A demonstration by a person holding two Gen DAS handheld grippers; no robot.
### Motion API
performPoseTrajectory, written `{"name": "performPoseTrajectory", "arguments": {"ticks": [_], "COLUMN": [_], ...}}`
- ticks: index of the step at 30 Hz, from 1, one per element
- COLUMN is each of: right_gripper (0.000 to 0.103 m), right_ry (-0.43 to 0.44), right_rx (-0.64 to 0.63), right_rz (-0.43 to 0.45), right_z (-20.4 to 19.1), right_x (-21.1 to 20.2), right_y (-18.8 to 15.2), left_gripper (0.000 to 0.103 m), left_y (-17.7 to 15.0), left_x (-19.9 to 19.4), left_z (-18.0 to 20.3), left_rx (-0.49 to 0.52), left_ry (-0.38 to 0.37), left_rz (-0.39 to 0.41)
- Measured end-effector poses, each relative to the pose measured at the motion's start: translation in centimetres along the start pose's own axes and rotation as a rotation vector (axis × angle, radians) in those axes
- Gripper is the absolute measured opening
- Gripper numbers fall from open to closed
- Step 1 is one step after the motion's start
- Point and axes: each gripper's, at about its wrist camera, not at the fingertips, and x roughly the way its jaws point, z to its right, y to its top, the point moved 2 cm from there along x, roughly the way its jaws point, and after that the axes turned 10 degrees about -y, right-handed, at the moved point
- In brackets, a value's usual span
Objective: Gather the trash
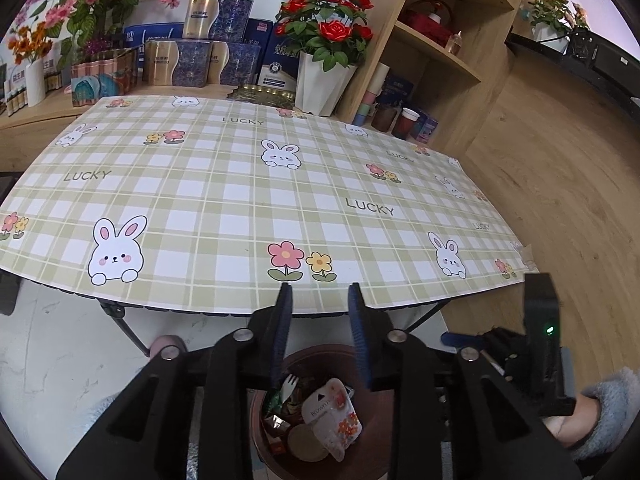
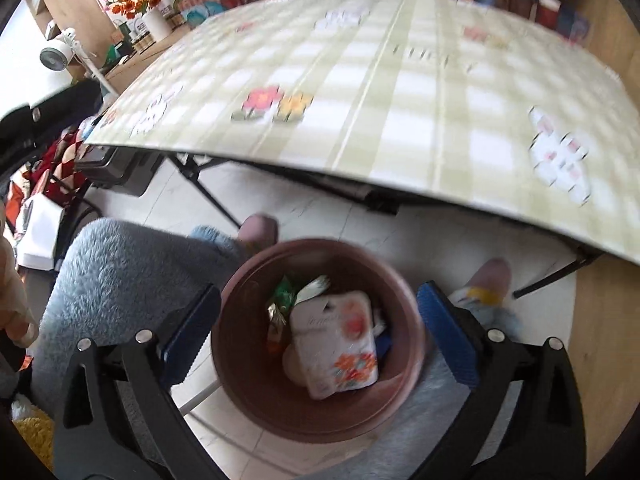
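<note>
Tablecloth (image 1: 224, 184): the word "LUCKY" printed several times in grey capitals between the rabbits and flowers; clearest near the left edge, at the far middle and on the right.
White packet (image 1: 334, 416) in the bin (image 1: 384, 412): faint grey lettering that seems to begin "BROWN"; the rest cannot be read.
Boxes (image 1: 218, 60) behind the table: printed labels, too small to read.
Right wrist view: too blurred to read anything.
</note>
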Motion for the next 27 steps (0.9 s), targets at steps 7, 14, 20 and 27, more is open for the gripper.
{"name": "performPoseTrajectory", "arguments": {"ticks": [7,14,20,27], "right_gripper": [0.097,0.097,0.097,0.097], "right_ry": [-0.116,-0.135,-0.152,-0.177], "right_rx": [-0.045,-0.009,0.021,0.049], "right_rz": [0.185,0.349,0.450,0.532], "right_z": [0.8,1.2,1.3,2.2], "right_x": [-5.0,-11.2,-15.7,-19.4], "right_y": [3.1,6.4,7.8,8.0], "left_gripper": [0.080,0.097,0.097,0.097], "left_y": [1.6,4.0,6.2,8.0], "left_x": [-2.1,-5.9,-9.2,-11.6], "left_z": [0.8,3.5,5.1,6.2], "left_rx": [0.084,0.235,0.267,0.273], "left_ry": [0.058,0.147,0.191,0.231], "left_rz": [0.070,0.161,0.240,0.278]}}
